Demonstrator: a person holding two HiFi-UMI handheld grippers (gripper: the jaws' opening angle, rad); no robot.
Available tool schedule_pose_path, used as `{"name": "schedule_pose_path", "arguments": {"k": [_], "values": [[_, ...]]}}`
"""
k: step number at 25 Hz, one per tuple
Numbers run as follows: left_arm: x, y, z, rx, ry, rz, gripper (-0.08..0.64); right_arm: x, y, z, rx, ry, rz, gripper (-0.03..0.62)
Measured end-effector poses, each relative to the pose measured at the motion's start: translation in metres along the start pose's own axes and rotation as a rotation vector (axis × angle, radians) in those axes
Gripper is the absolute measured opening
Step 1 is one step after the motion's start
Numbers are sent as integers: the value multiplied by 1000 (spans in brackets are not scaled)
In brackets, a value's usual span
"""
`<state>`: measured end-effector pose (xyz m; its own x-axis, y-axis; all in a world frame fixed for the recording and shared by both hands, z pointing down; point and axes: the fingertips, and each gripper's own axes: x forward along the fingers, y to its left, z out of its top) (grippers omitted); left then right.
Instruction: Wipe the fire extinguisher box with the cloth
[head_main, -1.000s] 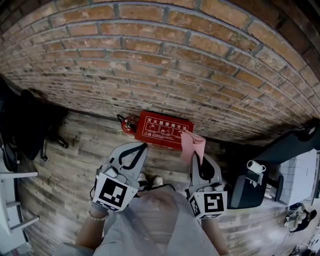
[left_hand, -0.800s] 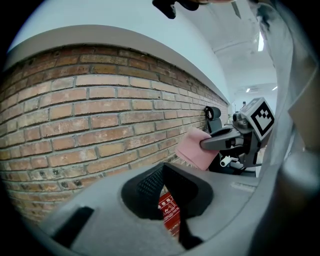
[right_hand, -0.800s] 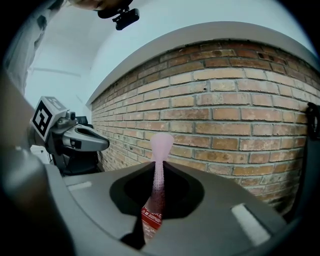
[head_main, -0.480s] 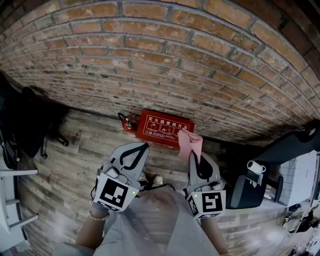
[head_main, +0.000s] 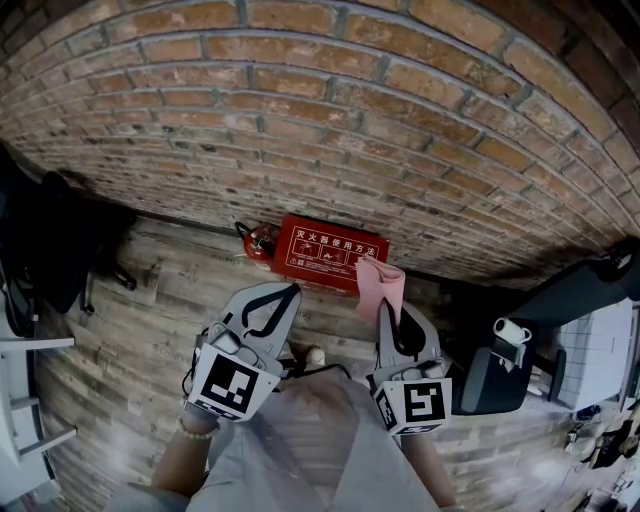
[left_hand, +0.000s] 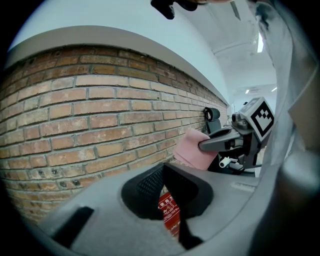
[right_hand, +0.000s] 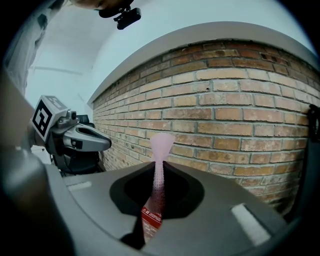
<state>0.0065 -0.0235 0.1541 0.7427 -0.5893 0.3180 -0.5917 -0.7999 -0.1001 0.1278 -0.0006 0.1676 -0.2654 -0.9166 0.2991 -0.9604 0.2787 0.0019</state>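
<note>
My right gripper (head_main: 388, 312) pinched the soft pink cloth (head_main: 379, 284) near the flat red fire extinguisher box (head_main: 333, 253) on the floor (head_main: 160, 290) by the brick wall (head_main: 350, 120). My left gripper (head_main: 280, 295) was closed, empty.

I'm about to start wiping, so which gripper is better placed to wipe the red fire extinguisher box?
Right. The right gripper has its jaws shut on the pink cloth, held toward the fire extinguisher box; the left gripper is shut, holding nothing.

A brick wall (head_main: 330, 110) fills the far side and meets a wooden plank floor (head_main: 130, 320). A black chair (head_main: 55, 250) stands at the left, with a white rack (head_main: 30, 350) nearer.
</note>
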Motion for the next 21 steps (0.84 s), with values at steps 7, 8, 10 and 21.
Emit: {"name": "schedule_pose_path", "arguments": {"k": [7,8,10,21], "values": [[-1,0,0,-1,-2,5,-2,1,2,2,2,-3,1,28],[-1,0,0,0,-2,5,-2,0,2,2,2,-4,1,28],[-2,1,-1,2,-1,7,-2,1,2,3,3,-6,1,28],[-4,1,-3,-1,5,19,-2,0,6,-7,-7,20,23,28]]}}
